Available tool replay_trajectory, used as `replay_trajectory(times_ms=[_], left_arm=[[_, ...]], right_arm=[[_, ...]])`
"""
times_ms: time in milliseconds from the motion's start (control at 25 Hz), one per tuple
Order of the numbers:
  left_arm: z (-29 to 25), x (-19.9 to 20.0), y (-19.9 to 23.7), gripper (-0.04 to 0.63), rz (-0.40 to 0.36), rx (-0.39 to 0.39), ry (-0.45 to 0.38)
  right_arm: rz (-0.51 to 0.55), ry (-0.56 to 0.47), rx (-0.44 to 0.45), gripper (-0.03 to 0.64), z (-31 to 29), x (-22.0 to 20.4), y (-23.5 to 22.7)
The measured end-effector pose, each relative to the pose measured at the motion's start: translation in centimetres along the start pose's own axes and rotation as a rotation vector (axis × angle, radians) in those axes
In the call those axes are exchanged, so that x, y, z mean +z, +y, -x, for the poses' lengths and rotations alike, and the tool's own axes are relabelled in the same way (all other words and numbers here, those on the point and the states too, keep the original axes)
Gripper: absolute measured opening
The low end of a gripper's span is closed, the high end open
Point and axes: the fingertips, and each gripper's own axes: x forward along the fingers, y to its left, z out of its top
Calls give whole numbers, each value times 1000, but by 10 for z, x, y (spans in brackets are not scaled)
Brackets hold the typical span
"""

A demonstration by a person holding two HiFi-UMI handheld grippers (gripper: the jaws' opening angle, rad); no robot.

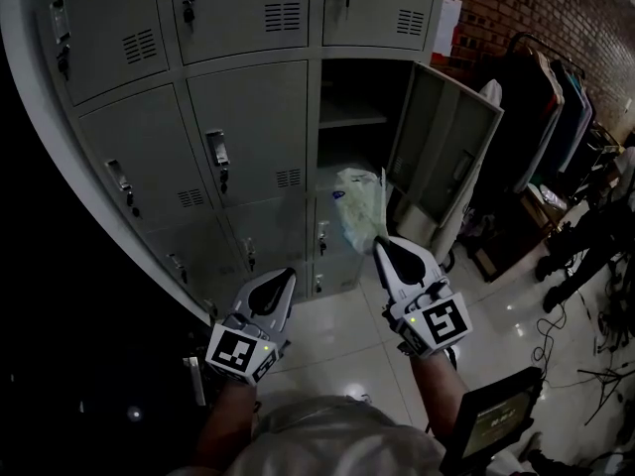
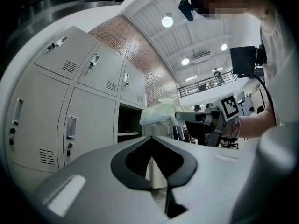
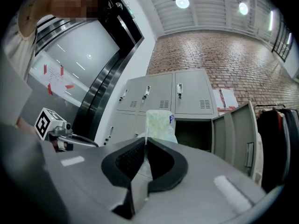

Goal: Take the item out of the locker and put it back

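R gripper [image 1: 381,248] clamps pale bag [image 1: 359,204] just outside open locker [image 1: 352,117], door [image 1: 442,152] swung right; L gripper [image 1: 288,278] low left, apart.

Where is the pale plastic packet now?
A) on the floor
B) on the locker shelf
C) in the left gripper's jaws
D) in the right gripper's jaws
D: the right gripper is shut on the packet, held in front of the open locker.
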Motion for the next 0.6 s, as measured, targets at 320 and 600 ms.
replay_trajectory(times_ms=[320, 600], left_arm=[[-6, -19, 37, 3, 20, -18, 15], [-44, -37, 59, 3, 22, -37, 37]], right_arm=[[-7, 7, -59, 3, -20, -10, -4], [2, 0, -88, 3, -54, -31, -50]])
